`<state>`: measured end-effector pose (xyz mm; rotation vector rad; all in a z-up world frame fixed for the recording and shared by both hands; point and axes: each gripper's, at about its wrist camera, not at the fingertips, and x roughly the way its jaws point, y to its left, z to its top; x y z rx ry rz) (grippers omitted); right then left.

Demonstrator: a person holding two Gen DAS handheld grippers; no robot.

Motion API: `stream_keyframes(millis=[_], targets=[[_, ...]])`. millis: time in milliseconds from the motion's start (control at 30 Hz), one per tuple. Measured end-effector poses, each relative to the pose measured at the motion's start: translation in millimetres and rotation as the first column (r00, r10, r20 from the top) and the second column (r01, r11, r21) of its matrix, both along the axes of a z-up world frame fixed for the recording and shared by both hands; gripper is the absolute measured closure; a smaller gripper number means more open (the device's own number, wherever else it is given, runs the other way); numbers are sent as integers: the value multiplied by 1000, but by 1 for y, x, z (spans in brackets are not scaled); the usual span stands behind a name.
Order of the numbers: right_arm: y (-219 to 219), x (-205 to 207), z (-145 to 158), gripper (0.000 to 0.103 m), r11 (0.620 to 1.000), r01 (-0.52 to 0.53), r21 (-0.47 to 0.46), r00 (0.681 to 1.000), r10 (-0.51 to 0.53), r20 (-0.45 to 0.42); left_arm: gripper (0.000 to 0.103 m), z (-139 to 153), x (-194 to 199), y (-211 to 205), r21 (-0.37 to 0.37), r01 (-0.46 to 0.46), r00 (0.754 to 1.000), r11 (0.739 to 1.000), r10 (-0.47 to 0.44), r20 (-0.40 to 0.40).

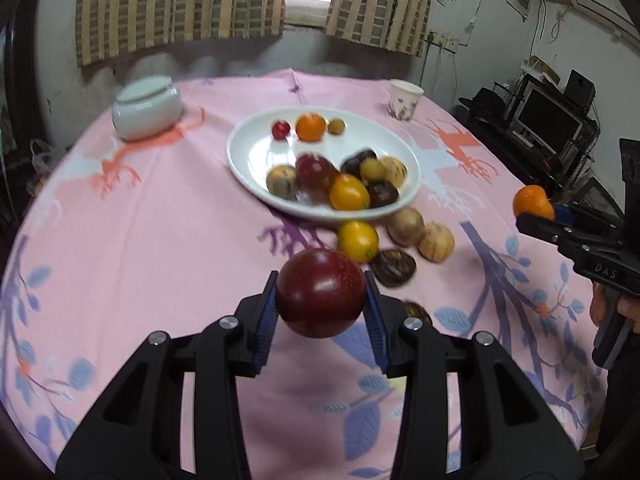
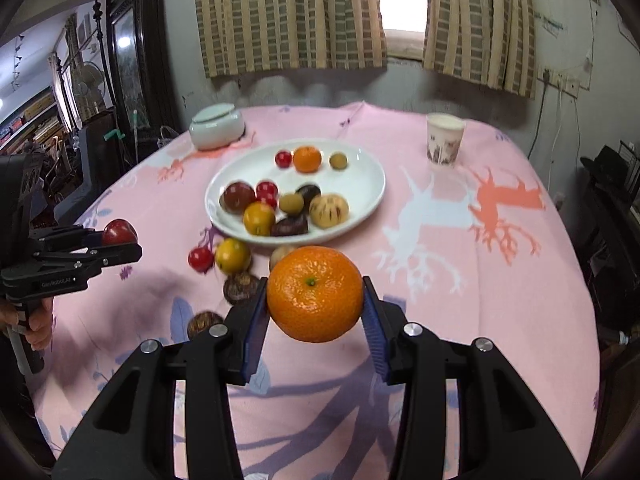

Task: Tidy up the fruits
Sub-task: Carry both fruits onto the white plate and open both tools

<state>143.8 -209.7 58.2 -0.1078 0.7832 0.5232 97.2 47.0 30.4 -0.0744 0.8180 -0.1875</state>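
From the left wrist view, the left gripper [image 1: 320, 304] pinches a round, glossy dark red fruit [image 1: 320, 292] above the pink patterned tablecloth [image 1: 160, 240], short of the white oval plate [image 1: 248, 148] heaped with fruit. From the right wrist view, the right gripper [image 2: 315, 308] pinches a round orange mandarin [image 2: 315, 293], also short of the plate. Either smooth fruit might slip, or roll off the crowded plate.

The setting was a lived-in home room. Striped curtains [image 2: 288, 16] hung at a window, a pink printed tablecloth [image 2: 460, 280] covered the table, a monitor [image 1: 548, 120] stood on a rack, and a fan [image 2: 90, 80] and shelves lined one side.
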Motion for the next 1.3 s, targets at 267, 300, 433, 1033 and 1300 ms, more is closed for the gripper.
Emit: stream_keyframes(millis=[267, 300, 433, 1033, 1300], targets=[[30, 48, 8, 59, 999, -31, 12, 999, 31, 40, 63, 21, 60, 7, 34, -29, 1000, 999, 29, 10], [34, 56, 6, 59, 1000, -29, 8, 999, 29, 38, 63, 19, 70, 7, 32, -37, 999, 999, 37, 2], [52, 93, -8, 59, 1000, -29, -10, 1000, 29, 12, 63, 5, 111, 4, 49, -55, 998, 997, 56, -30], [76, 156, -54, 41, 999, 42, 19, 998, -41, -56, 37, -29, 174, 7, 44, -119, 992, 992, 121, -34], [39, 125, -31, 37, 990, 92, 106, 995, -88, -47, 24, -5, 133, 8, 71, -124, 992, 990, 124, -8]])
